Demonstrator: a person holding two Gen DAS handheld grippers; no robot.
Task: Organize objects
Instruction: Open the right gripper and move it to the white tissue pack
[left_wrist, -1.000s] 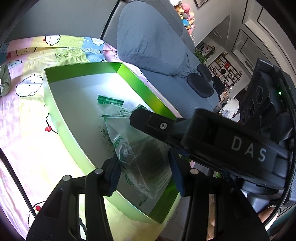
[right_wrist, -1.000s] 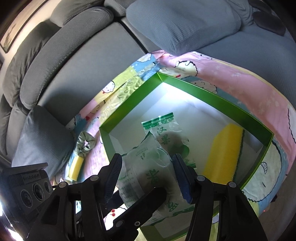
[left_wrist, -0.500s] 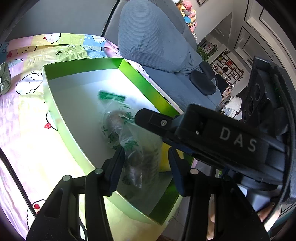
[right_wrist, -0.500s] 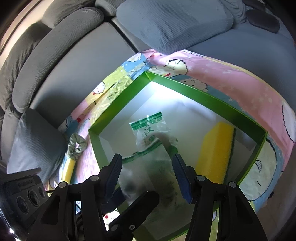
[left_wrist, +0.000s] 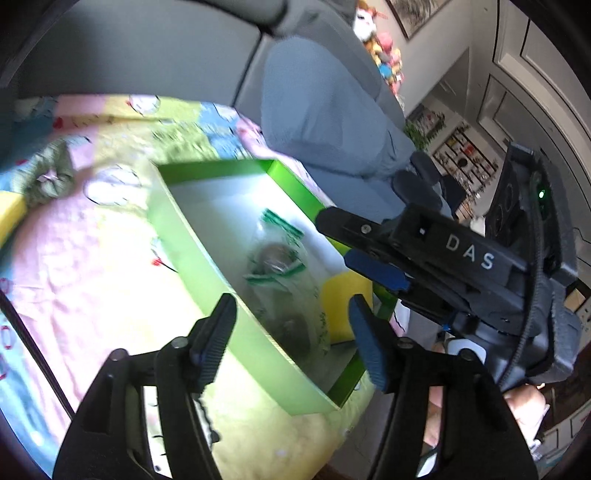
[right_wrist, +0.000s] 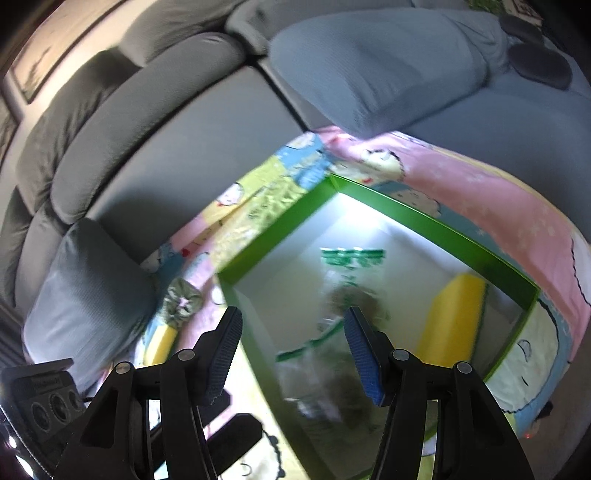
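Crinkly clear bags (right_wrist: 332, 332) in glossy green box (right_wrist: 436, 225) — both tools (left_wrist: 291, 332) (right_wrist: 291, 343) apart, empty.

Bags' (right_wrist: 328, 332) contents motion-blurred; box (left_wrist: 192, 236) corner hidden.

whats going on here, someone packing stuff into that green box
Yes. A person with a handheld gripper in each hand is sorting small items into a green box on a cartoon-print blanket on a grey sofa. Both the left gripper and the right gripper are open and empty above the box's near edge. Two clear plastic bags and a yellow sponge lie inside. A green scrunchie and another yellow item are on the blanket outside the box.
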